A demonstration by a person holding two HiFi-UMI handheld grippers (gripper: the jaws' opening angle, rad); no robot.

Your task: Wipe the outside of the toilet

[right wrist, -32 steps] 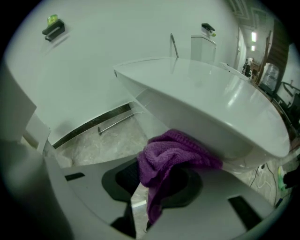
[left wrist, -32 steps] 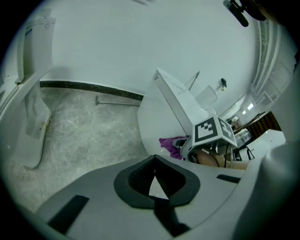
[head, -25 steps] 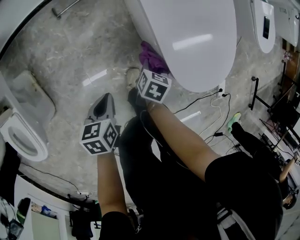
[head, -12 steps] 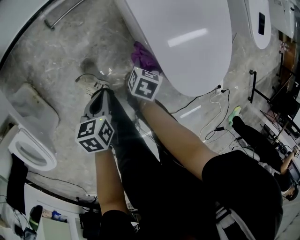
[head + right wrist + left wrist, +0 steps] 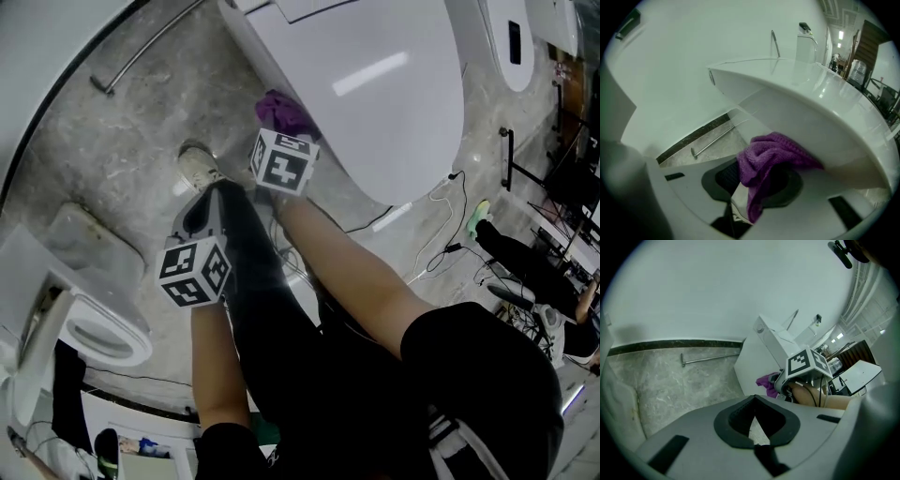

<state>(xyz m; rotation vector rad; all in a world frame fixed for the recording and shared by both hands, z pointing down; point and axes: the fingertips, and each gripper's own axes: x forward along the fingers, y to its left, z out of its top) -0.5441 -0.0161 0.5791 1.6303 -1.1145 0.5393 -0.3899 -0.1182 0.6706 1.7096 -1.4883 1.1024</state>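
Observation:
The white toilet [image 5: 375,84] fills the top of the head view, lid down. My right gripper [image 5: 278,131] is shut on a purple cloth [image 5: 281,111], which is pressed against the toilet's left outer side just under the rim. In the right gripper view the cloth [image 5: 771,154] hangs bunched over the jaws, touching the bowl's wall [image 5: 811,126]. My left gripper [image 5: 208,199] hovers over the floor to the left, apart from the toilet, shut and holding nothing. From the left gripper view I see the toilet [image 5: 754,357] and the cloth [image 5: 766,382].
A metal bar [image 5: 141,52] lies on the marble floor by the wall. A second white fixture [image 5: 94,328] stands at lower left. My shoe [image 5: 197,167] is beside the toilet. Cables [image 5: 441,225] run across the floor at right, near another person [image 5: 525,267].
The right gripper and cloth have slid left and up along the toilet's side. My foot has stepped forward, and the left gripper stayed about where it was.

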